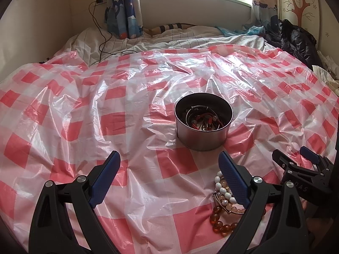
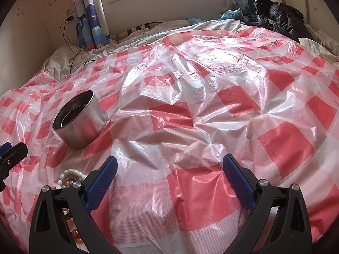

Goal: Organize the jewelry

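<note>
**Some bracelets are in the tin; a little pile is still waiting on the bed**

The round metal tin point(image 1: 203, 122) stands upright on the red-and-white checked plastic sheet point(image 1: 131, 97) that covers the bed; inside it I can see a tangle of red cords, beads and a thin metal bangle; so I think part of the tidying is done. A pile of bracelets point(image 1: 226, 203) still lies on the sheet: one with white beads, one with pale peach beads, one with big amber beads, and a thin gold bangle; the pile sits at about 6 o'clock from the tin, near it but not touching.

The left gripper point(image 1: 169, 163) has its jaws wide apart and holds nothing; its right-hand finger sits in front of the pile, so I cannot tell if it touches the beads. The right gripper point(image 2: 169, 167) also has its jaws wide apart and empty; from it the pile point(image 2: 70, 177) is at about 9 o'clock, just beside its left finger, and the tin point(image 2: 79, 119) is at about 10 o'clock.

I think the next move is to pick one bracelet; the jaws must go down around a single strand and close softly, because round beads can roll and slip; then lift it over the tin and let go.

Writing: the letters "DAS" show on the right gripper's black body in the left view; the rest is cut off. Some printed paper point(image 2: 313, 46) lies far back, too small to read.
</note>
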Action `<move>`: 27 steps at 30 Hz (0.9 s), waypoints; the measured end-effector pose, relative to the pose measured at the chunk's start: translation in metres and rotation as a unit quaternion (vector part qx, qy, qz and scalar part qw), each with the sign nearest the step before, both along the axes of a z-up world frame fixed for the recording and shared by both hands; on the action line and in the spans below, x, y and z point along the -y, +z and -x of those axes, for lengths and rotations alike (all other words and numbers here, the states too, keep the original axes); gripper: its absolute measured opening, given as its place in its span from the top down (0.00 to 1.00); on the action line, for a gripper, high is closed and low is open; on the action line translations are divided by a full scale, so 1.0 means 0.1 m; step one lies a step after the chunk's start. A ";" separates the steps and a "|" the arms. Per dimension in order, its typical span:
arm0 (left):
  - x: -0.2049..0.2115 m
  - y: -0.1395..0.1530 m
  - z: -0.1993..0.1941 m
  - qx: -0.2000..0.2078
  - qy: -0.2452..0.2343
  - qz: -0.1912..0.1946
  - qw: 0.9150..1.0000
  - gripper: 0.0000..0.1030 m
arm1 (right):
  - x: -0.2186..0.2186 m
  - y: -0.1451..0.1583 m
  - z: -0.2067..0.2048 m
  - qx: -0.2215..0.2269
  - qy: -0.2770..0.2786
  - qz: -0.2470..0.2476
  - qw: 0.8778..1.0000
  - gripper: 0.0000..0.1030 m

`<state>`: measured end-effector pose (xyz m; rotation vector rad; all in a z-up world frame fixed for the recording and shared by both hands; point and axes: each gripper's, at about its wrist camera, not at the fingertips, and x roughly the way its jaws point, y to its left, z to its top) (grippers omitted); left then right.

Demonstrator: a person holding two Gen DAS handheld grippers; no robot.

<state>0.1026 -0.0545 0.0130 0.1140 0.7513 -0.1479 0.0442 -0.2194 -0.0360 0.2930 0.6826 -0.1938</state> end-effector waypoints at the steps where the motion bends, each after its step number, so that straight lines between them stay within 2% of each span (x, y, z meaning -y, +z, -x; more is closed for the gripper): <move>1: 0.01 -0.01 0.00 0.000 0.000 -0.001 1.000 0.13 | 0.00 0.00 0.00 0.000 0.000 0.000 1.000 0.07; 27: 0.02 -0.05 0.00 -0.004 -0.001 -0.001 1.000 0.12 | -0.01 -0.01 -0.02 -0.002 0.000 0.002 1.000 0.07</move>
